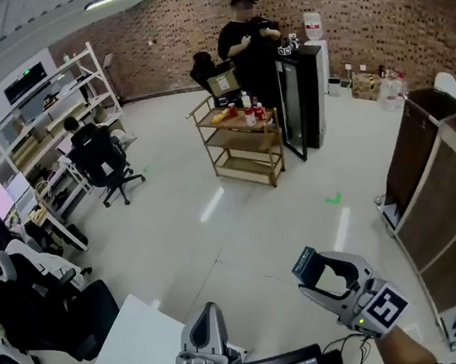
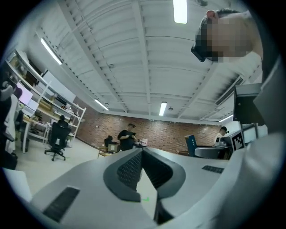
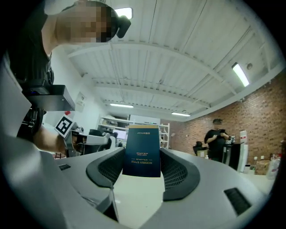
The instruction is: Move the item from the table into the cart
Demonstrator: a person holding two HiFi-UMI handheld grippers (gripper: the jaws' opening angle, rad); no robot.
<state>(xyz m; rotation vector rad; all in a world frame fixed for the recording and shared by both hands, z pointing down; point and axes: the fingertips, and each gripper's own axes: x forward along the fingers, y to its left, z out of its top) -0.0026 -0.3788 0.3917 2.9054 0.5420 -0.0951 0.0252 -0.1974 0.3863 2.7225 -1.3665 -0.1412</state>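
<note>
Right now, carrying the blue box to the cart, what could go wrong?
1. The blue box sticks out past the pads of the right gripper; a fast swing might loosen it.
2. The cart already holds bottles on its top shelf; they could be knocked.
3. A person stands close behind the cart.

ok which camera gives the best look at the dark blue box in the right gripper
The right gripper view: the dark blue box sits between the jaws, face-on, print visible. The head view shows only its end in the right gripper; the left gripper view shows it small.
</note>
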